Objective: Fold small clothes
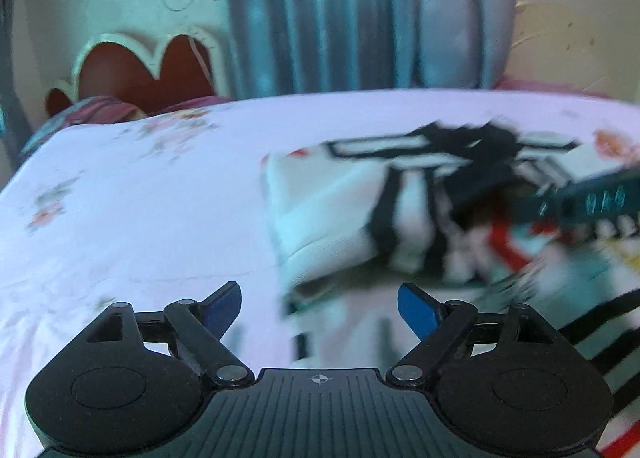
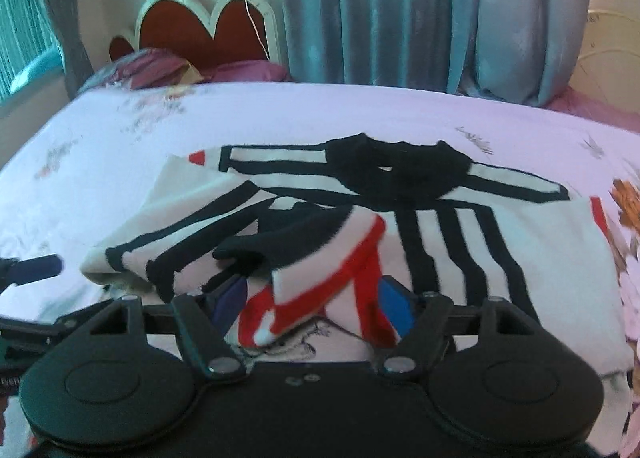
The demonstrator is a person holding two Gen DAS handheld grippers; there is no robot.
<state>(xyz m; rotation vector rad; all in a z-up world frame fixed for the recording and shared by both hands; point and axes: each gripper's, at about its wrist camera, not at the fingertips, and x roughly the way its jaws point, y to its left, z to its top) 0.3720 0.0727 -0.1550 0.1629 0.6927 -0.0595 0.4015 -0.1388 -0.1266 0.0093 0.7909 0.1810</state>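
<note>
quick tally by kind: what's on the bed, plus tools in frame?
Garment, white with black and red stripes: 1
Pillows by the headboard: 2, purple and patterned
Tools: 2, left tool and right tool
Total: 5

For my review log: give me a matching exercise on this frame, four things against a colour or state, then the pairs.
Things:
1. left gripper
2. shirt collar
3. headboard
4. curtain

Descriptions:
A. blue-grey, hanging in folds
B. black
C. red with a pale scalloped edge
D. jaws apart, nothing between them

Pairs: 1-D, 2-B, 3-C, 4-A
</note>
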